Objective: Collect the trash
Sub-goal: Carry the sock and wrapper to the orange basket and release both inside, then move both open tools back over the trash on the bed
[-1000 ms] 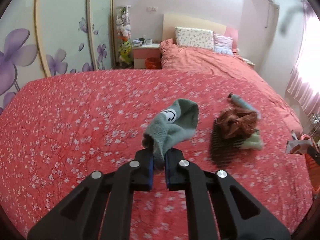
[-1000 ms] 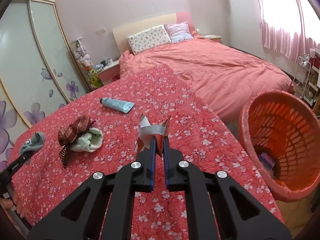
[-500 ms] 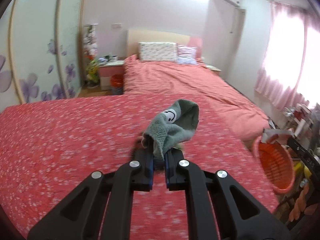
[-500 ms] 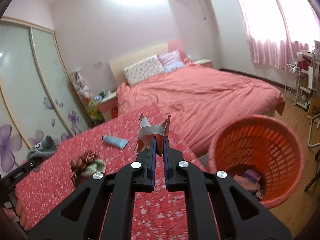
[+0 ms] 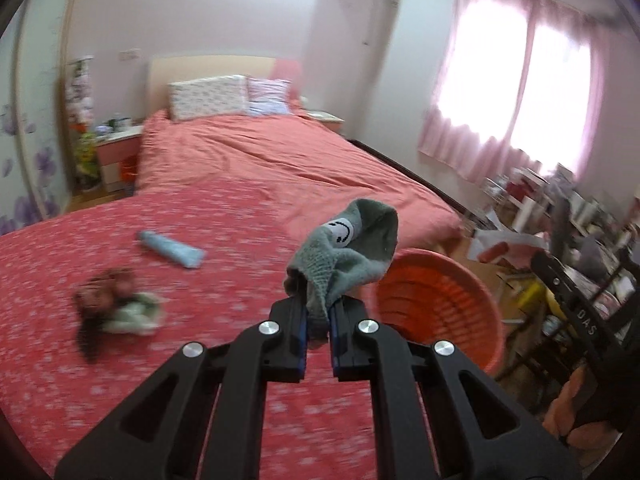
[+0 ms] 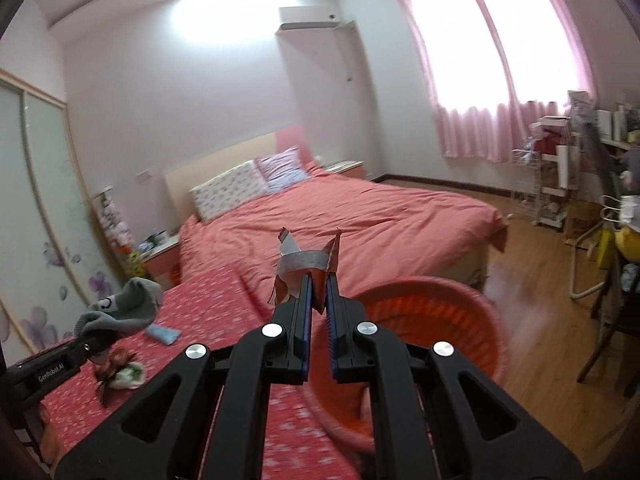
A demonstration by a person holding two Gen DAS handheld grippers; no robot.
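- Left wrist view: my left gripper [image 5: 319, 312] pinches a grey sock [image 5: 344, 256] above the flowered red bedspread [image 5: 120, 360], beside the orange basket [image 5: 440, 304].
- My right gripper [image 6: 318, 300] clamps a crumpled wrapper [image 6: 308, 260] over that basket, wooden floor [image 6: 540, 300] beyond.

Readable text: two marks, plus one printed sign.
"GenRobot.AI", as best the small print reads, in white on the black body of the left gripper [image 6: 90, 346], right wrist view. "DAS" in white on the black arm of the right gripper [image 5: 587, 322], left wrist view. Smiley face printed on the grey sock [image 5: 344, 250].
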